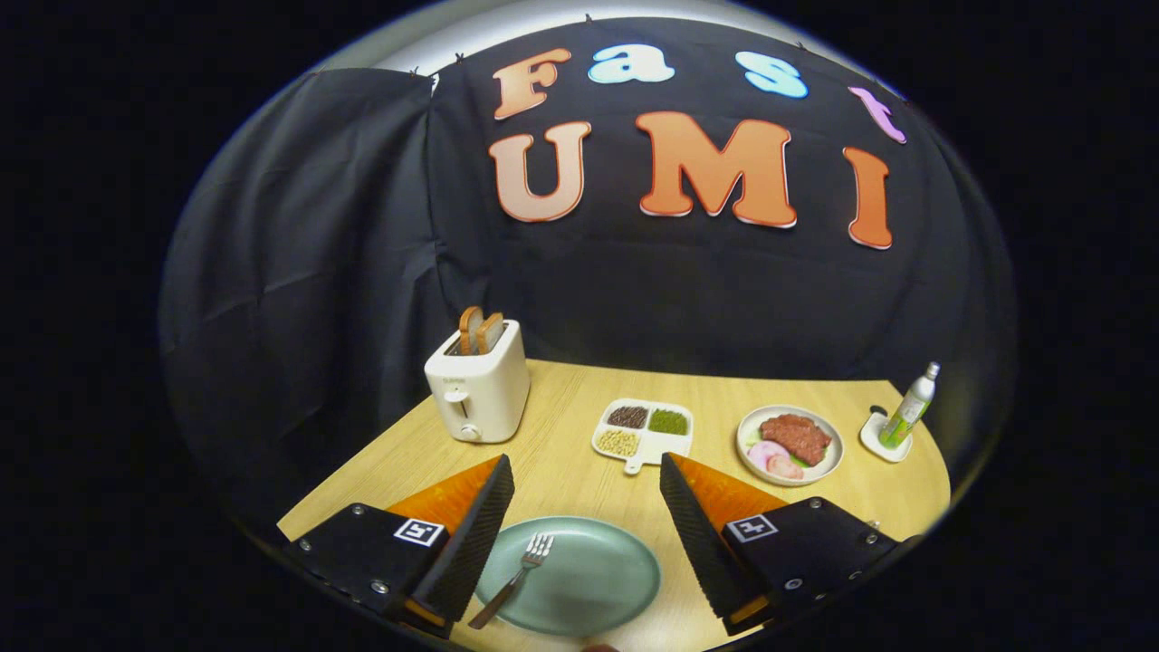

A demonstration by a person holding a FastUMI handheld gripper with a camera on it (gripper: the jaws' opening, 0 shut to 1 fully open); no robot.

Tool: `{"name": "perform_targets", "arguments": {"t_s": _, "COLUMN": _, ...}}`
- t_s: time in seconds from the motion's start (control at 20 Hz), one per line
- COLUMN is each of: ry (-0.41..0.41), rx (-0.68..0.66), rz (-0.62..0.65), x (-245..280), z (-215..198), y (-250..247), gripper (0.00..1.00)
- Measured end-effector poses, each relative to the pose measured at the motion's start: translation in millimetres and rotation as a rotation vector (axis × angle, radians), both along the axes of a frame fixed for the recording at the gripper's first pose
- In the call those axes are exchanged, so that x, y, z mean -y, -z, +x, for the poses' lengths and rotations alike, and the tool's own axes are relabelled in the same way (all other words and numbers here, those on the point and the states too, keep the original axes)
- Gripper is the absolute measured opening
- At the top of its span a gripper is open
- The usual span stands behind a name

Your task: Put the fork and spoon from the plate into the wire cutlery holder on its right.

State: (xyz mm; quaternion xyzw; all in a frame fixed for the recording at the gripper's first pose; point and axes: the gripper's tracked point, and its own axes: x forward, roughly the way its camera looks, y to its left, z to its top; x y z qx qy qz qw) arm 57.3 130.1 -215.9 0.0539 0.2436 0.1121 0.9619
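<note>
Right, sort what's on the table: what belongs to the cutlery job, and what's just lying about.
For the job:
fork, lying on the plate
plate, between the open fingers
gripper, open, holding nothing

Lying about:
toaster with bread
divided tray
meat dish
bottle on a coaster

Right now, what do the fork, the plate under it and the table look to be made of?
Fork: likely metal tines, bright and reflective, with a darker handle, maybe wood or plastic. Plate: pale green, smooth with a soft sheen, probably glazed ceramic or melamine. Table: light wood or wood-look laminate, going by its grain lines. The gripper hovers open over the plate.
</note>
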Motion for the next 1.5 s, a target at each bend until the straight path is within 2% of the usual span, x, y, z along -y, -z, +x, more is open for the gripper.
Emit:
{"name": "perform_targets", "arguments": {"t_s": 0.2, "ry": -0.050, "rx": -0.260, "rz": 0.017, "x": -31, "z": -18, "y": 63, "gripper": 0.97}}
{"name": "perform_targets", "arguments": {"t_s": 0.55, "ry": -0.105, "rx": -0.556, "rz": -0.016, "x": -60, "z": -46, "y": 127, "gripper": 0.95}}
{"name": "perform_targets", "arguments": {"t_s": 0.95, "ry": -0.119, "rx": -0.865, "rz": -0.102, "x": -68, "z": -81, "y": 179, "gripper": 0.77}}
{"name": "perform_targets", "arguments": {"t_s": 1.05, "ry": -0.094, "rx": -0.914, "rz": -0.130, "x": -65, "z": -79, "y": 186, "gripper": 0.69}}
{"name": "perform_targets", "arguments": {"t_s": 1.1, "ry": -0.087, "rx": -0.910, "rz": -0.129, "x": -66, "z": -73, "y": 186, "gripper": 0.61}}
{"name": "perform_targets", "arguments": {"t_s": 1.2, "ry": -0.072, "rx": -0.955, "rz": -0.139, "x": -64, "z": -76, "y": 187, "gripper": 0.39}}
{"name": "perform_targets", "arguments": {"t_s": 1.25, "ry": -0.053, "rx": -0.962, "rz": -0.156, "x": -60, "z": -73, "y": 190, "gripper": 0.32}}
{"name": "perform_targets", "arguments": {"t_s": 1.3, "ry": -0.045, "rx": -0.971, "rz": -0.158, "x": -60, "z": -75, "y": 190, "gripper": 0.15}}
{"name": "perform_targets", "arguments": {"t_s": 1.4, "ry": -0.060, "rx": -0.964, "rz": -0.166, "x": -58, "z": -76, "y": 187, "gripper": 0.07}}
{"name": "perform_targets", "arguments": {"t_s": 1.5, "ry": -0.084, "rx": -0.937, "rz": -0.152, "x": -57, "z": -78, "y": 187, "gripper": 0.04}}
